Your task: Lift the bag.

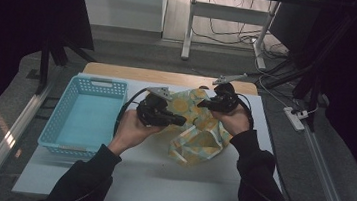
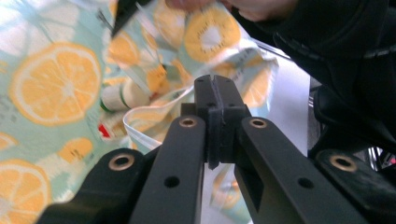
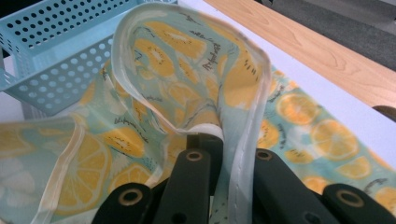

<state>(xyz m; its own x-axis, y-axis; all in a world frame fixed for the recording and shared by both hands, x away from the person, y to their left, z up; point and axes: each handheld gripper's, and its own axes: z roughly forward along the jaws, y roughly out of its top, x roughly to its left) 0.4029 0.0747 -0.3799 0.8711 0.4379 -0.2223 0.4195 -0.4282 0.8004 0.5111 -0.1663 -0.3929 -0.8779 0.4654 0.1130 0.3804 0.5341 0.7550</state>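
High view: I hold lemon-print cloth bag (image 1: 198, 133) lifted over white table (image 1: 158, 179), right of blue basket (image 1: 84, 116).
Left gripper view: left gripper (image 2: 217, 109) pinched shut on thin hem.
Right gripper view: right gripper (image 3: 210, 140) clamped on bag rim. Soft, light, floppy; grip seams.

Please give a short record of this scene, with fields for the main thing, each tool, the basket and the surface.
main thing: lemon-print bag, mint with white trim, lifted at its top
left tool: left tool shut; whether it pinches the bag's white handle cannot be told
right tool: right tool shut on the bag's trimmed edge, cloth draped over it
inside bag: a small white tube with green band
basket: blue basket, left of the bag, nothing in it
surface: white board on a wooden table
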